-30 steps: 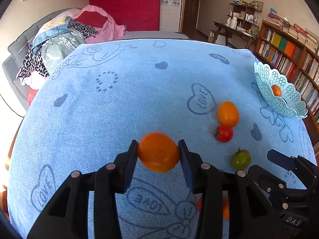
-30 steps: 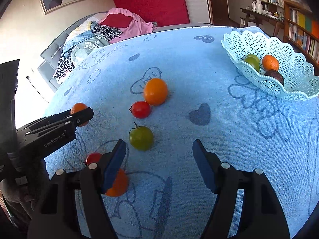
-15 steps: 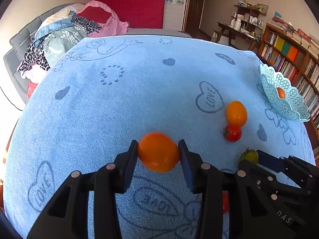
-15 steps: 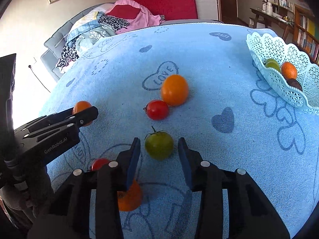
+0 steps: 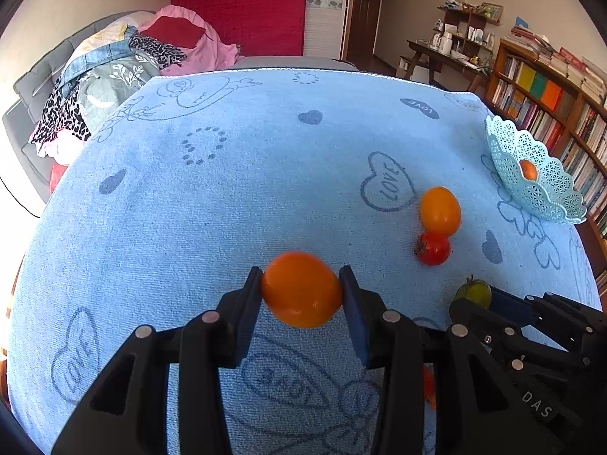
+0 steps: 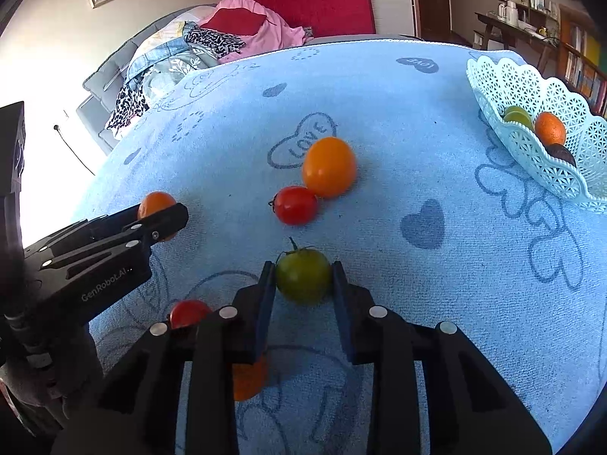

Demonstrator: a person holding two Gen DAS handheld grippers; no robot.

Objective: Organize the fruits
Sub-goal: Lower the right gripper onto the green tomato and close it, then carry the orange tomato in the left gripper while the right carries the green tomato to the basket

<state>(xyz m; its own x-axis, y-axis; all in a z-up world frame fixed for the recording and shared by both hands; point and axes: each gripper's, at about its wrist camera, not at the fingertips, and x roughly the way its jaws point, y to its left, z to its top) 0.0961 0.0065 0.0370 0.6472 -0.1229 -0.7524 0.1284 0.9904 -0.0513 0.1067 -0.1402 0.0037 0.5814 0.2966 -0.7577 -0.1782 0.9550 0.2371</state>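
**Both hand-held grippers closed on fruit**

The left hand-held gripper (image 5: 302,290) clamps an orange fruit (image 5: 301,289) between its jaws, clear above the blue towel (image 5: 227,197) on the surface. The right hand-held gripper (image 6: 303,278) has both jaws against a green tomato (image 6: 303,275) resting on the towel. Just beyond, a red tomato (image 6: 295,204) touches a larger orange fruit (image 6: 328,167). The lace basket (image 6: 531,151) at right holds several fruits.
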